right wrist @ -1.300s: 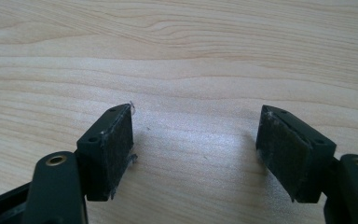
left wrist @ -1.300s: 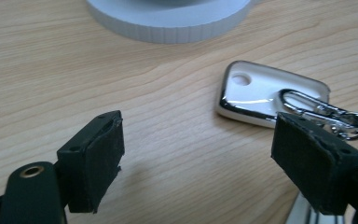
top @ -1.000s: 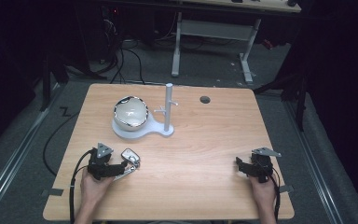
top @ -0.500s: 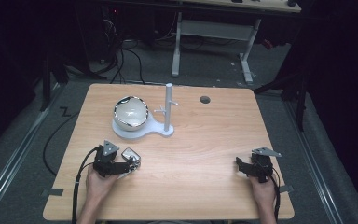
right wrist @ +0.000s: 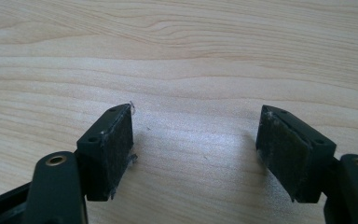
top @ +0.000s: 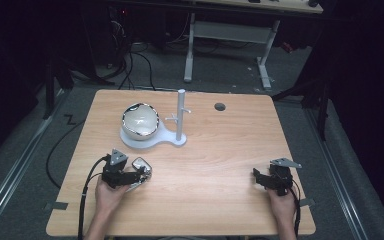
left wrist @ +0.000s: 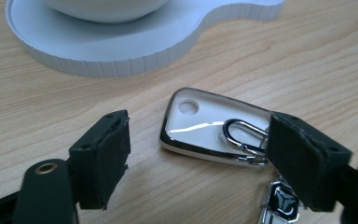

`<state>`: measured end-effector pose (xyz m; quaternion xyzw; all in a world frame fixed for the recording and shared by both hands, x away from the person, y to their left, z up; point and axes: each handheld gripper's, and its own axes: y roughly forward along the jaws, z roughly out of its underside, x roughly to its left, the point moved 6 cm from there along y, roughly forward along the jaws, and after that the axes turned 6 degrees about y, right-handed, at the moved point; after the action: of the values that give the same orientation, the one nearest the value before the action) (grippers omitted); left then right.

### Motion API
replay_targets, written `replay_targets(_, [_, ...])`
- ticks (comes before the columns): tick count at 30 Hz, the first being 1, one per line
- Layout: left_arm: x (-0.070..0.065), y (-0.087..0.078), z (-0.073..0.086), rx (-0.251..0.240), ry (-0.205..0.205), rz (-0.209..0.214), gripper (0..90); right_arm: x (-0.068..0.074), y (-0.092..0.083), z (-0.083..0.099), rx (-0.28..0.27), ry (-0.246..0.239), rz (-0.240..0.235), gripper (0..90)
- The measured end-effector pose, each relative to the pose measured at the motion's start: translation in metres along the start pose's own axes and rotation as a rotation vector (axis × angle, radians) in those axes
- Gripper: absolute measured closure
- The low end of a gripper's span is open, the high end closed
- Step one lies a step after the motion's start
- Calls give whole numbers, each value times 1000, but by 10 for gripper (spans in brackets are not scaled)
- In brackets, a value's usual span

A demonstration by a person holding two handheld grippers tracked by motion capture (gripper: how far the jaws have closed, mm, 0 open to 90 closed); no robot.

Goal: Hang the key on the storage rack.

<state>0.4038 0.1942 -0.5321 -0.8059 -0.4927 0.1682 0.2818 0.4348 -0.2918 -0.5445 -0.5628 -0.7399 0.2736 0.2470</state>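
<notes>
Dark floor and cables surround a pale wooden table (top: pixel 220 165) on which the work is laid out. Toward its far left a white stand base (top: pixel 152 140) carries a glossy bowl (top: pixel 140 120) and an upright post with small pegs (top: pixel 181 115) — probably somewhere a key ring can be hung, though that is a judgement only. Near the front left edge the left gripper (top: pixel 142 176) is held low and nearly level, so that its jaws straddle the white key fob (left wrist: pixel 209 123) lying flat on the wood just in front of the base. The jaws have just been closing a little, yet a clear gap is seen beside the left pad (left wrist: pixel 116 149), and the other jaw sits over the fob's metal clip (left wrist: pixel 242 137) without any grip being evident; the fob is between them, not clamped. A small emblem tag (left wrist: pixel 279 203) hangs off the clip at the lower edge. The low, flat approach seems chosen because the fob is thin and must be pinched by its sides. At the front right the right gripper (top: pixel 256 179) is parked on bare wood — its jaws spread wide with nothing between them, kept well apart from the work.
</notes>
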Motion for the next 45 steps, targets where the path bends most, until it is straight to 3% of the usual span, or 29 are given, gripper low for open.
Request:
replay_targets(8, [10,6,-10,13,-41,-26,384,0,0,0,0,0,0,275])
replay_targets(11, [15,10,-11,0,-96,-22,449,0,0,0,0,1,0,275])
replay_targets(13, [18,13,-9,16,-111,-29,476,0,0,0,0,1,0,275])
replay_targets(16, [20,15,-5,40,-101,-37,518,0,0,0,0,0,0,275])
replay_targets(19, [20,15,-6,34,-94,-36,572,0,0,0,0,0,0,275])
replay_targets(29, [18,18,-6,13,-102,42,759,0,0,0,0,0,0,276])
replay_targets(35, [19,18,-6,15,-93,33,849,0,0,0,0,0,0,275])
replay_targets(45, [17,15,-6,15,-24,-35,890,0,0,0,0,1,0,275])
